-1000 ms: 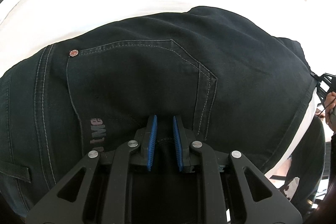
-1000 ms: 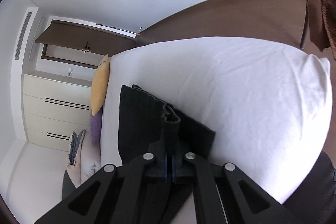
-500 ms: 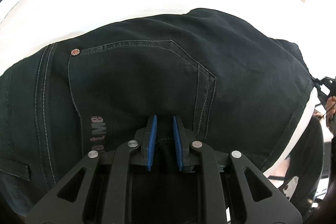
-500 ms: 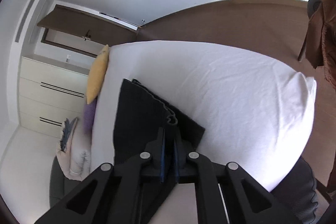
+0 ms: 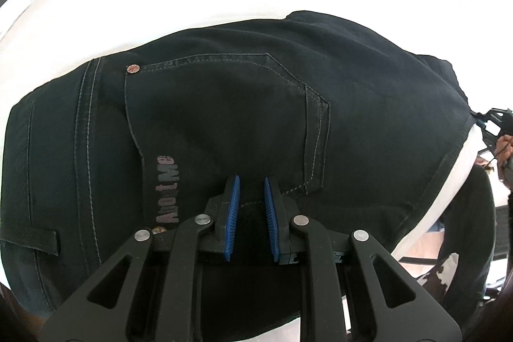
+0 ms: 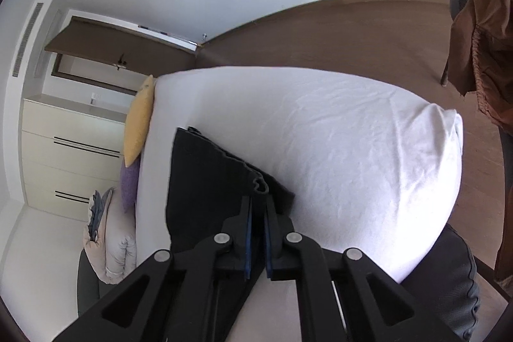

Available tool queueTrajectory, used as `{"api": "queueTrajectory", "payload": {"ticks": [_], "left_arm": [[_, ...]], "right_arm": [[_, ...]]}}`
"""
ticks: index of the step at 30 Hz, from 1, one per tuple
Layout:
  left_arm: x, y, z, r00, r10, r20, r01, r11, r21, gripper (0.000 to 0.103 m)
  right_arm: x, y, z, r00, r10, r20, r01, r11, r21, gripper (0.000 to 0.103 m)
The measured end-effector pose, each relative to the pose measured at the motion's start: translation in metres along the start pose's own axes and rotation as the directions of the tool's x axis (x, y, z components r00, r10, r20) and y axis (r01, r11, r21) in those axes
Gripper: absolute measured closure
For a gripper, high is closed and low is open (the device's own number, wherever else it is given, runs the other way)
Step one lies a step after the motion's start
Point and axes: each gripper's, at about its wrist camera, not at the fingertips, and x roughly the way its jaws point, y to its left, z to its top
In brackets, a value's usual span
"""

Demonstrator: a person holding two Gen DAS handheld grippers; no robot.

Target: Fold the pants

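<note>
Down at the waistband, the left hand-held gripper (image 5: 250, 181) is clenched on a thick fold of the black pants (image 5: 224, 104), its blue pads pinching the cloth just beside the back pocket (image 5: 218, 117). Likewise, the right hand-held gripper (image 6: 256, 201) grasps the bunched hem edge of the pants (image 6: 205, 181), jaws nearly together. Beyond them the pants lie spread on the white bed (image 6: 336, 143), with a yellow pillow (image 6: 139, 120) and purple pillow (image 6: 130, 185) at its far end.
</note>
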Motion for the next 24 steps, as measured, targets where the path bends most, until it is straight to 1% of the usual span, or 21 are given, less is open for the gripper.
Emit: {"api": "queueTrajectory", "payload": {"ticks": [3, 5, 6, 7, 8, 9, 10, 11, 13, 14, 15, 17, 18, 19, 20, 21, 23, 24], "left_arm": [[-0.001, 0.002, -0.001, 1.0, -0.006, 0.006, 0.006, 1.0, -0.004, 0.087], [-0.004, 0.002, -0.005, 1.0, -0.004, 0.014, 0.004, 1.0, -0.001, 0.087], [-0.005, 0.004, -0.006, 1.0, -0.007, 0.021, 0.007, 1.0, -0.003, 0.087], [-0.006, 0.006, -0.008, 1.0, -0.014, 0.028, 0.014, 1.0, -0.011, 0.087], [-0.008, 0.008, -0.011, 0.999, -0.023, 0.035, 0.023, 1.0, -0.021, 0.087], [-0.009, 0.01, -0.012, 0.999, -0.03, 0.042, 0.031, 0.999, -0.03, 0.087], [-0.01, 0.011, -0.014, 0.998, -0.037, 0.049, 0.039, 0.999, -0.039, 0.087], [-0.01, 0.013, -0.015, 0.998, -0.041, 0.056, 0.044, 0.998, -0.048, 0.087], [-0.01, 0.012, -0.016, 0.997, -0.04, 0.061, 0.043, 0.998, -0.051, 0.087], [-0.01, 0.013, -0.016, 0.997, -0.04, 0.062, 0.043, 0.998, -0.051, 0.087], [-0.01, 0.013, -0.016, 0.997, -0.041, 0.063, 0.044, 0.998, -0.051, 0.087], [-0.012, 0.014, -0.018, 0.997, -0.043, 0.064, 0.046, 0.998, -0.052, 0.087], [-0.011, 0.013, -0.017, 0.997, -0.042, 0.064, 0.045, 0.998, -0.051, 0.087], [-0.01, 0.013, -0.017, 0.997, -0.041, 0.063, 0.044, 0.998, -0.047, 0.087], [-0.008, 0.012, -0.015, 0.997, -0.039, 0.062, 0.042, 0.998, -0.044, 0.087], [-0.008, 0.011, -0.015, 0.997, -0.041, 0.062, 0.044, 0.998, -0.042, 0.087], [-0.009, 0.012, -0.016, 0.997, -0.049, 0.066, 0.052, 0.998, -0.046, 0.087], [-0.009, 0.012, -0.016, 0.996, -0.052, 0.068, 0.055, 0.997, -0.047, 0.087]], "right_arm": [[0.0, 0.002, 0.002, 1.0, 0.025, 0.01, -0.025, 0.998, -0.049, 0.098], [-0.005, -0.003, 0.004, 0.998, 0.058, 0.0, -0.058, 0.998, -0.026, 0.097], [-0.009, -0.004, 0.006, 0.998, 0.058, 0.006, -0.057, 0.998, -0.018, 0.097], [-0.018, -0.004, 0.007, 0.999, 0.024, 0.038, -0.023, 0.999, -0.027, 0.094], [-0.029, 0.0, 0.008, 0.995, -0.056, 0.085, 0.06, 0.997, -0.047, 0.068], [-0.042, 0.003, 0.006, 0.984, -0.113, 0.141, 0.123, 0.991, -0.06, 0.043], [-0.052, 0.007, 0.003, 0.982, -0.098, 0.164, 0.112, 0.991, -0.075, 0.041], [-0.057, 0.015, -0.003, 0.988, -0.063, 0.143, 0.08, 0.991, -0.111, 0.042], [-0.054, 0.044, -0.027, 0.999, -0.014, 0.034, 0.021, 0.974, -0.227, 0.042], [-0.047, 0.061, -0.047, 0.999, 0.01, -0.04, -0.021, 0.956, -0.291, 0.043], [-0.04, 0.074, -0.064, 0.993, 0.03, -0.113, -0.066, 0.939, -0.337, 0.046], [-0.02, 0.101, -0.107, 0.959, 0.065, -0.274, -0.175, 0.901, -0.397, 0.05], [-0.006, 0.112, -0.13, 0.931, 0.084, -0.355, -0.229, 0.891, -0.392, 0.053], [0.009, 0.12, -0.152, 0.893, 0.095, -0.441, -0.277, 0.886, -0.371, 0.055], [0.022, 0.126, -0.172, 0.858, 0.097, -0.504, -0.304, 0.887, -0.347, 0.057], [0.032, 0.128, -0.185, 0.834, 0.097, -0.543, -0.317, 0.89, -0.327, 0.057], [0.054, 0.13, -0.216, 0.78, 0.067, -0.622, -0.318, 0.898, -0.302, 0.057], [0.06, 0.129, -0.224, 0.766, 0.054, -0.641, -0.311, 0.903, -0.296, 0.057]]}}
